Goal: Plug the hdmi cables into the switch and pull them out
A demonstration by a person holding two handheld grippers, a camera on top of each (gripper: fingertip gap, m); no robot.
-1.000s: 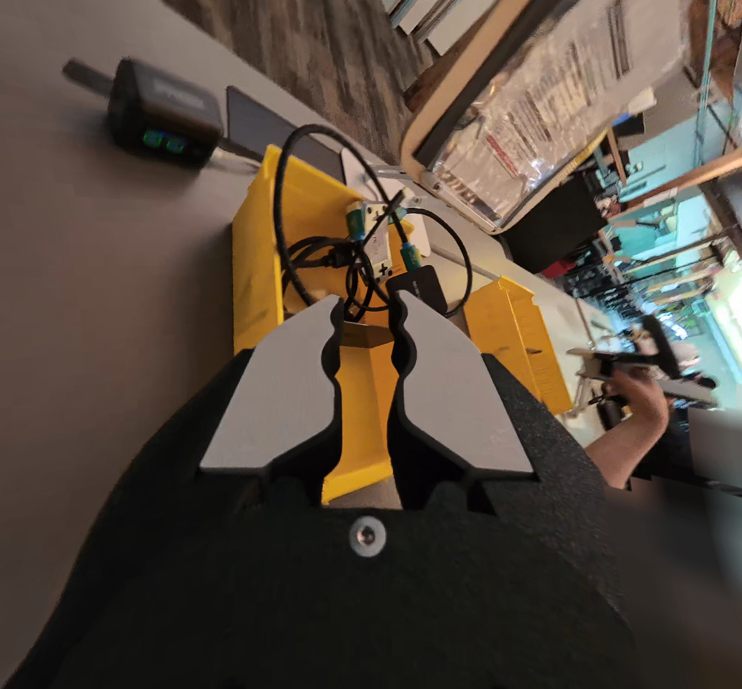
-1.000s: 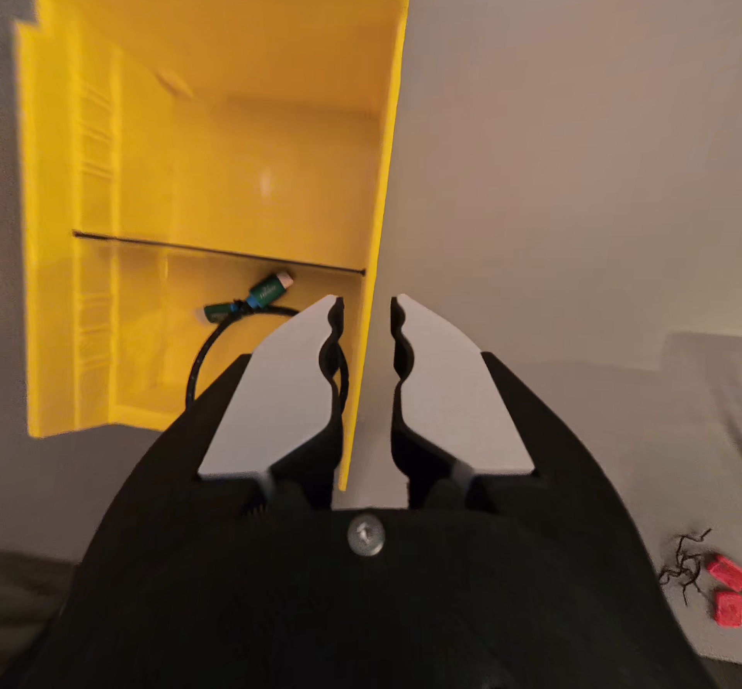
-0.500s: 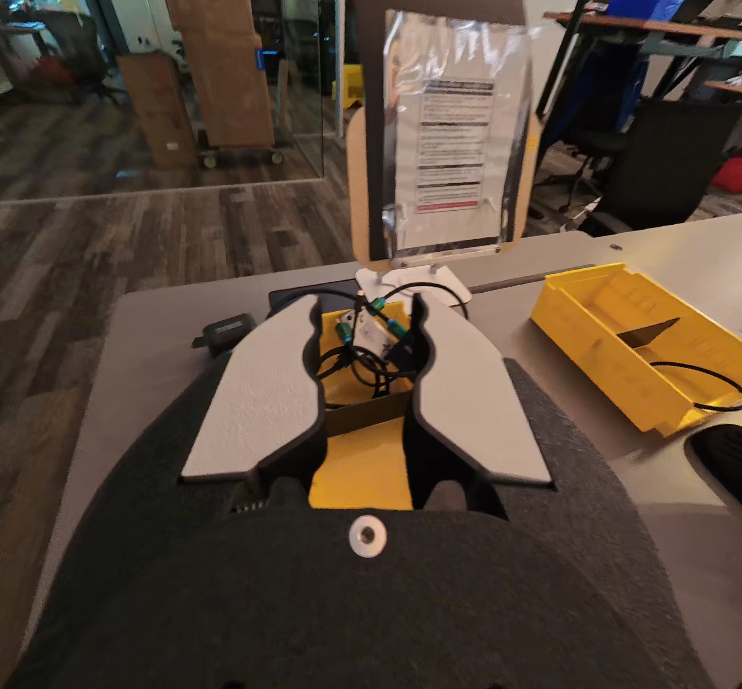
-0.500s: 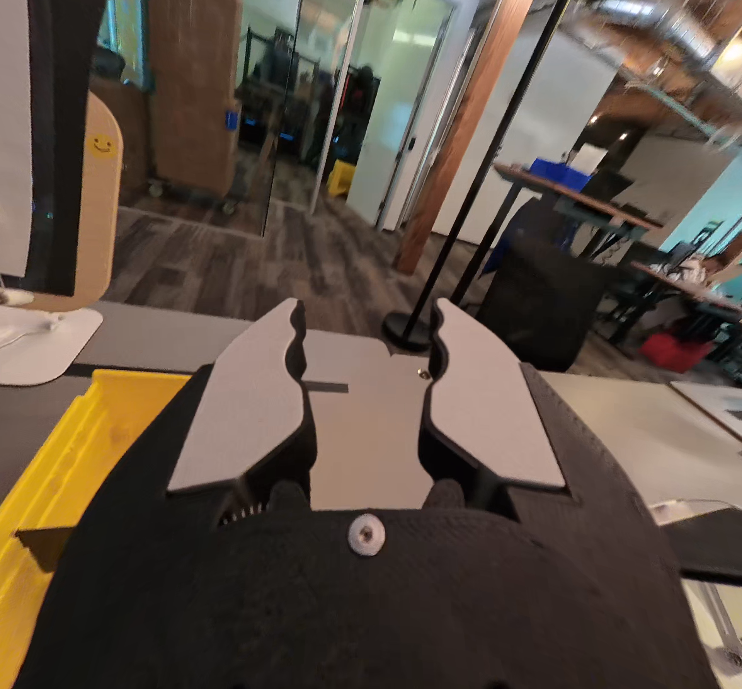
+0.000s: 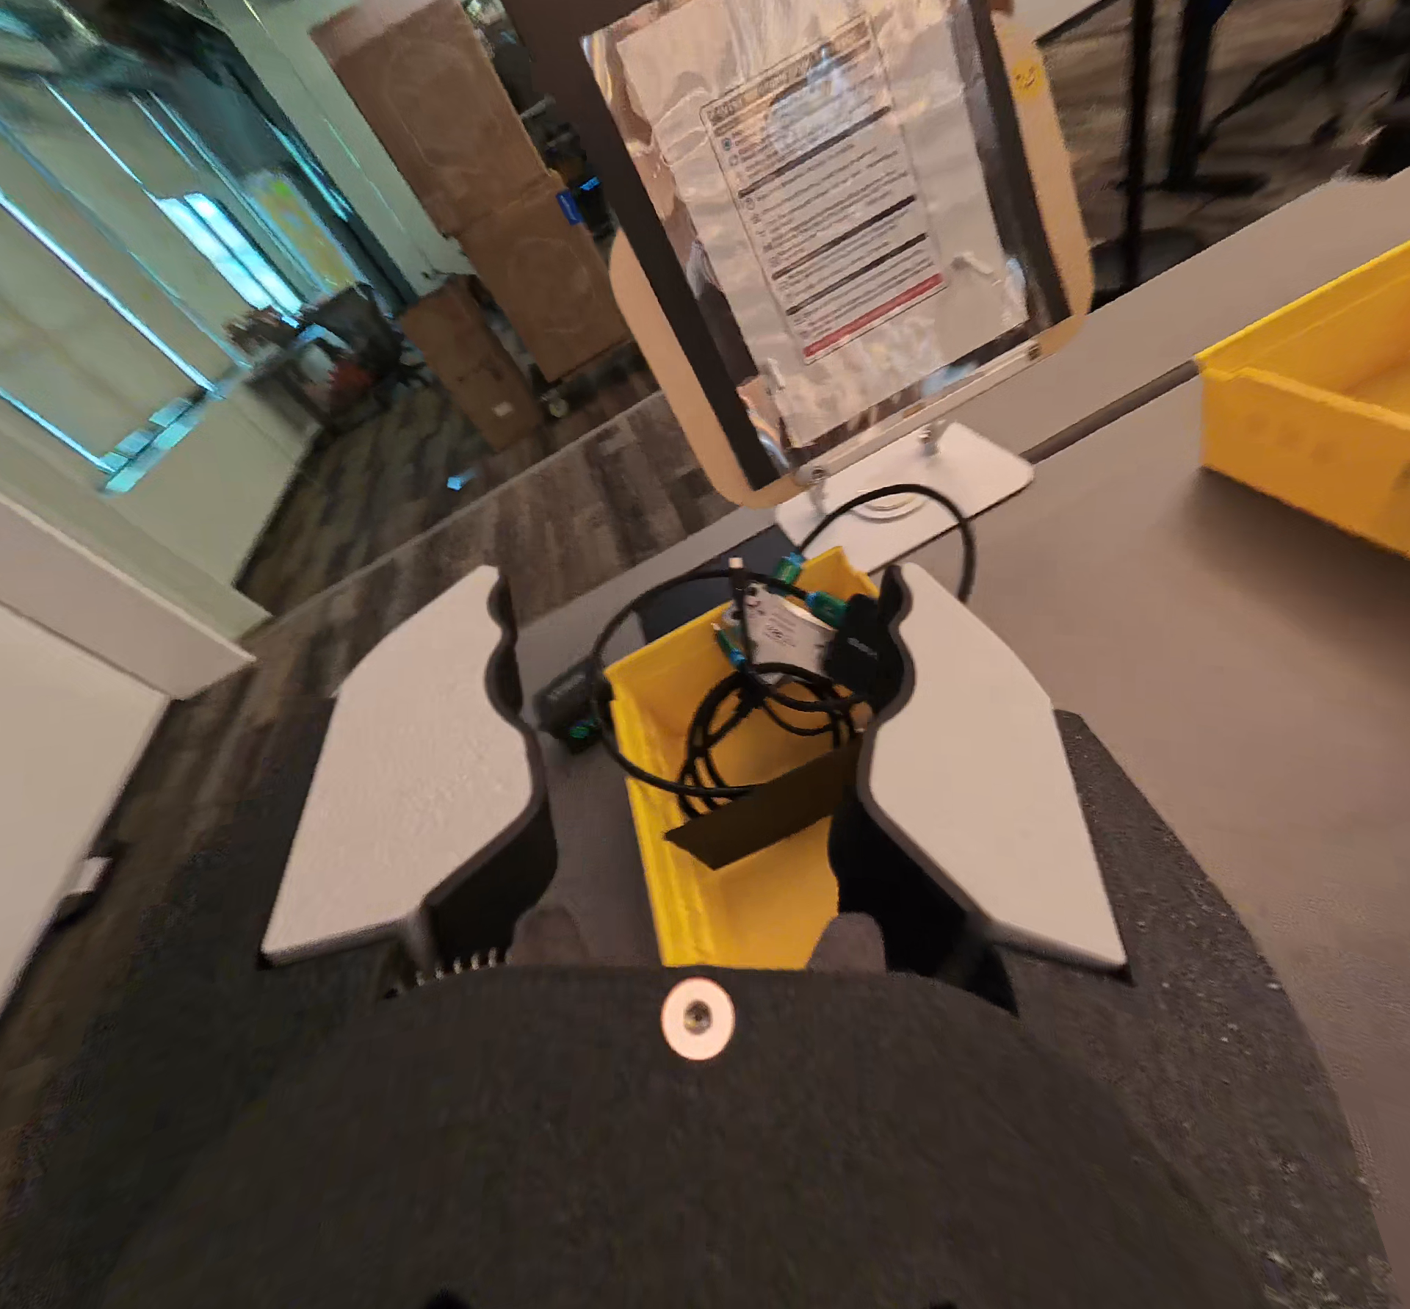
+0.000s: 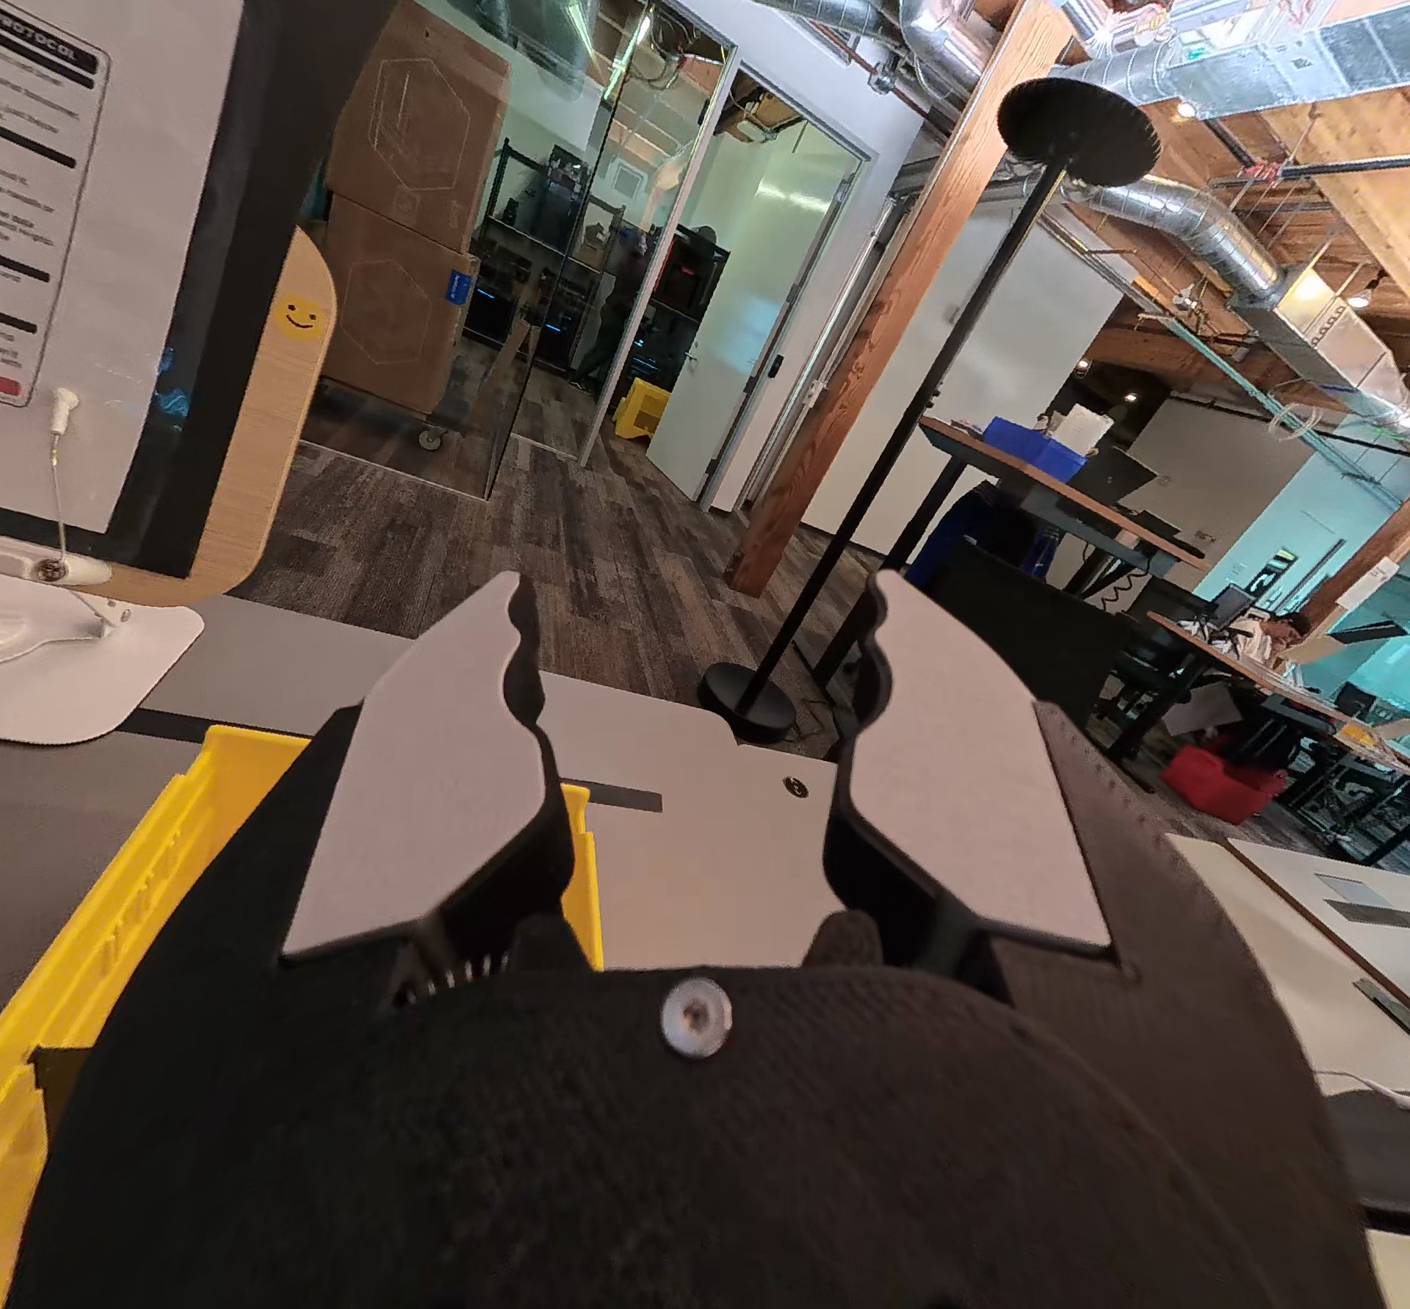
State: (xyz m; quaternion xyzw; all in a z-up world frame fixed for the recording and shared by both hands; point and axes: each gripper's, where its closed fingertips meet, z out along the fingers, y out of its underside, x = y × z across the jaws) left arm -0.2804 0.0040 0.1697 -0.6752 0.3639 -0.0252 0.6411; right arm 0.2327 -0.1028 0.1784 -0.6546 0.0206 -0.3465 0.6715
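In the left wrist view a yellow bin (image 5: 648, 761) holds a tangle of black HDMI cables (image 5: 751, 719) with green plugs (image 5: 828, 604), a white tag and a small black switch box (image 5: 858, 650). My left gripper (image 5: 698, 589) is open and empty, hovering above and just short of the bin. In the right wrist view my right gripper (image 6: 698, 589) is open and empty, held above the table past a second yellow bin (image 6: 137, 891). That bin's contents are hidden.
A small black device with green lights (image 5: 568, 707) lies left of the cable bin. A sign board on a white base (image 5: 839, 219) stands behind it, also in the right view (image 6: 114, 242). A second yellow bin (image 5: 1312, 425) sits right. A black floor lamp (image 6: 900, 433) stands beyond the table. My hands' fingertips stand some 55 centimetres from each other.
Both grippers have opened wider. The left view swung from a sideways tilt to nearly level over the cable bin. The right gripper lifted from the second bin to face the room.
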